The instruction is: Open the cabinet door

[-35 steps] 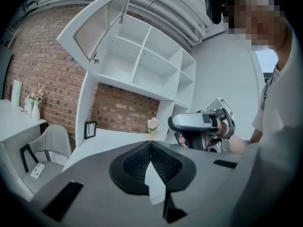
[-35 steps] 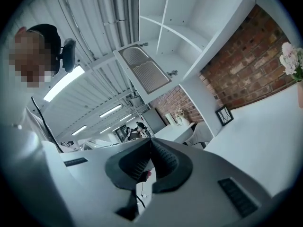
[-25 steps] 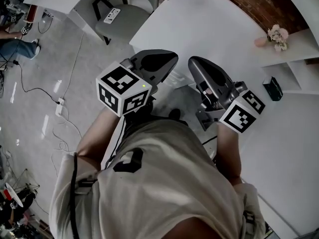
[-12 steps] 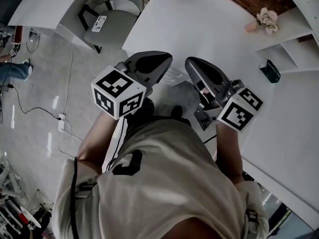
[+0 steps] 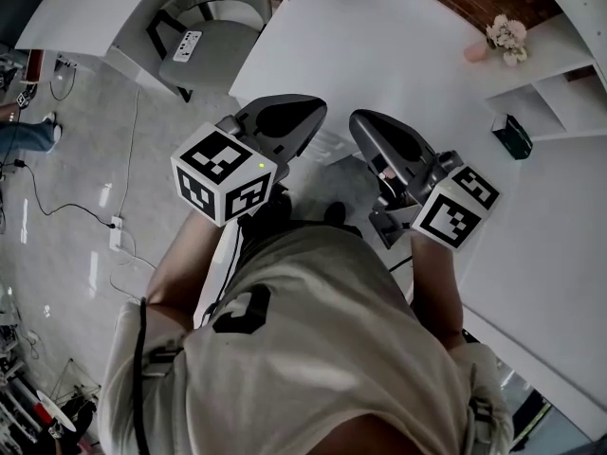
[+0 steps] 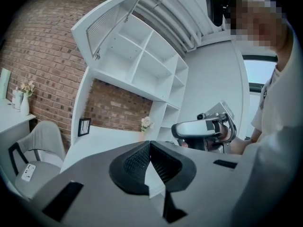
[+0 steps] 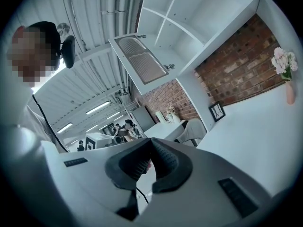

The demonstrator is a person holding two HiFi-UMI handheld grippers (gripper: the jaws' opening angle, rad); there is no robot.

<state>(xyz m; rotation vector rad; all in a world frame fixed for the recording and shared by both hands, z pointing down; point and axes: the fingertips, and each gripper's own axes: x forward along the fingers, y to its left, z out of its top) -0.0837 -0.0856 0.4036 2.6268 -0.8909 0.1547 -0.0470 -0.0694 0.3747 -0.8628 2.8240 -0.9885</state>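
The left gripper [image 5: 302, 114] and right gripper [image 5: 372, 133] are held side by side before the chest, elbows bent. Both pairs of jaws are closed, with nothing gripped.

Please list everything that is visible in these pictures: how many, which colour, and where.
wall: one, red brick, at the back
shelf unit: one, white, against the wall
cabinet door: one, white, swung up open at the shelf unit's top
table: one, white, running to the wall
flowers: two bunches, pale, one beside the shelf unit, one far off
picture frame: one, black, on the table by the wall
chair: one, grey, beside the table
remote: one, white, on the chair seat
box: one, dark, on a low shelf
left gripper: one, grey, fingers shut, empty
right gripper: one, grey, fingers shut, empty
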